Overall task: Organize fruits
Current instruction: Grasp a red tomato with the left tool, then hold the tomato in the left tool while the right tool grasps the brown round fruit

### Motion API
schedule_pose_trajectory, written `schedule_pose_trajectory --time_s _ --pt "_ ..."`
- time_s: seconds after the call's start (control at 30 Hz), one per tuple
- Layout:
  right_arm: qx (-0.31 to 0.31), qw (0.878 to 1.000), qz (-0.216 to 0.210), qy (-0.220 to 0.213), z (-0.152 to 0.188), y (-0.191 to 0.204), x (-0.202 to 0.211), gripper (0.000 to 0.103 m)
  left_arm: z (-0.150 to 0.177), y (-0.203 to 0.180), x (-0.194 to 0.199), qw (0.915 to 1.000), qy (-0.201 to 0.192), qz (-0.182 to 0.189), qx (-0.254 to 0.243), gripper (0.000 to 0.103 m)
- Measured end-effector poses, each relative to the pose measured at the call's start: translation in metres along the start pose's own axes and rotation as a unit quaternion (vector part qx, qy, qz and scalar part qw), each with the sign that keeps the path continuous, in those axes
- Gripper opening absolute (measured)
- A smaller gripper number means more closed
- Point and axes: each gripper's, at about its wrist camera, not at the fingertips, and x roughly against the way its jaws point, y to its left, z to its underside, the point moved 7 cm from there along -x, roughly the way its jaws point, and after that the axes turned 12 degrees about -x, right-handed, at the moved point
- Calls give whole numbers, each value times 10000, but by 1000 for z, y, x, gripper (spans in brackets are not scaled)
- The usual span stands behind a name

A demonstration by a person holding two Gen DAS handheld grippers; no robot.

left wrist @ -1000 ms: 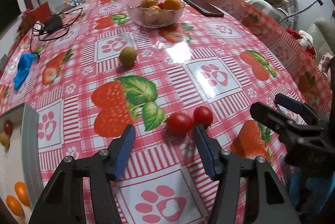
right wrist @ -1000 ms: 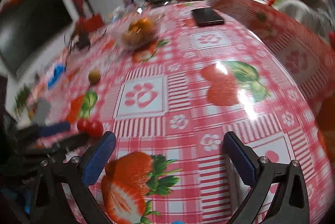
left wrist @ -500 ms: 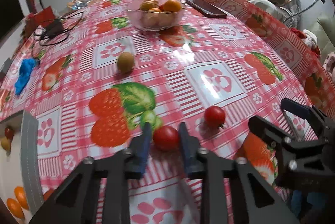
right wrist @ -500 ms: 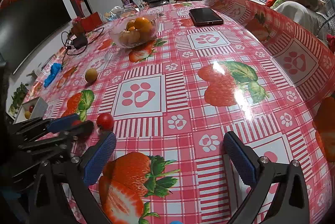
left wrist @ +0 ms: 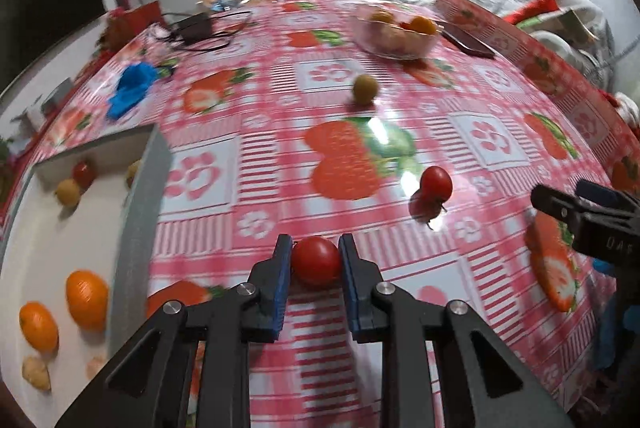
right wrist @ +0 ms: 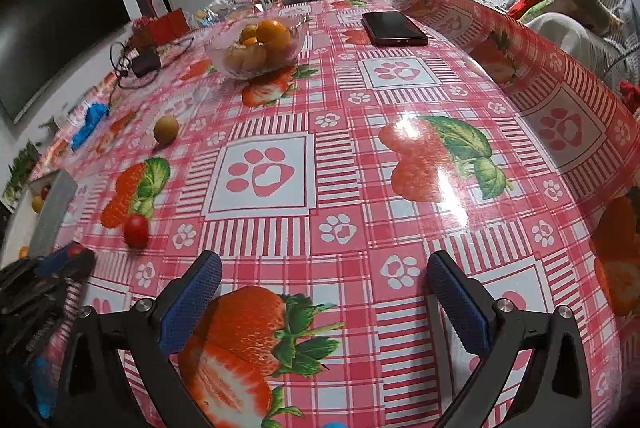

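Note:
My left gripper (left wrist: 315, 262) is shut on a red cherry tomato (left wrist: 316, 260) and holds it above the table. A second red tomato (left wrist: 436, 182) lies on the tablecloth to the right; it also shows in the right wrist view (right wrist: 136, 231). A yellow-green round fruit (left wrist: 365, 89) lies farther off. A white box with a grey rim (left wrist: 140, 212) at the left holds oranges (left wrist: 86, 298) and small fruits. My right gripper (right wrist: 320, 302) is open and empty over the tablecloth. The left gripper shows at the left edge of the right wrist view (right wrist: 48, 272).
A glass bowl of oranges (right wrist: 260, 48) stands at the far side. A black phone (right wrist: 394, 28) lies beyond it on the right. A blue cloth (left wrist: 132, 90) and a black cable with adapter (left wrist: 196, 26) lie at the far left. A sofa stands behind the table's right edge.
My left gripper closed on one tomato, lifted it and swung left toward the white box. The other tomato stayed on the table. The right gripper stayed open and nearly still.

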Motion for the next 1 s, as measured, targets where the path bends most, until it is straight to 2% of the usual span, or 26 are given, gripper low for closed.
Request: schedule_pose_trajectory --time_s 0.1,0.27,0.5,0.63,0.7,0.77,0.8,0.83,0.87,0.9,0.93,1.0 --pt "328 9991 204 186 5 11 -4 103 2 3 0 10000 36 -41 42 26" --pt "832 9927 -570 656 15 69 -7 103 5 7 3 9999 71 -134 71 26" --pt "1162 9847 -947 892 0 139 -38 103 20 23 11 9987 196 -270 390 26" --pt "1430 9805 -1054 841 -4 173 -53 101 25 26 13 9981 238 -258 502 26" --pt "1570 9778 -1110 838 -4 190 -59 92 26 27 14 9981 238 -238 508 26" --pt "1743 9759 -1071 754 -4 205 -65 88 26 28 14 9981 240 -231 512 26" --pt "1830 9750 -1051 693 -3 210 -65 76 26 29 15 9981 236 -225 523 26" --pt "1959 9737 -987 612 -1 214 -63 56 26 29 15 9981 232 -223 530 26" --pt "2090 9721 -913 542 0 218 -63 50 27 29 15 9981 226 -219 538 26" --pt "2133 9708 -957 546 3 220 -61 33 27 29 15 9981 218 -216 543 26" --pt "2124 9706 -983 567 4 221 -59 29 27 28 15 9981 213 -219 542 26" --pt "2043 9718 -1012 595 5 215 -56 29 27 28 15 9981 206 -225 531 26"
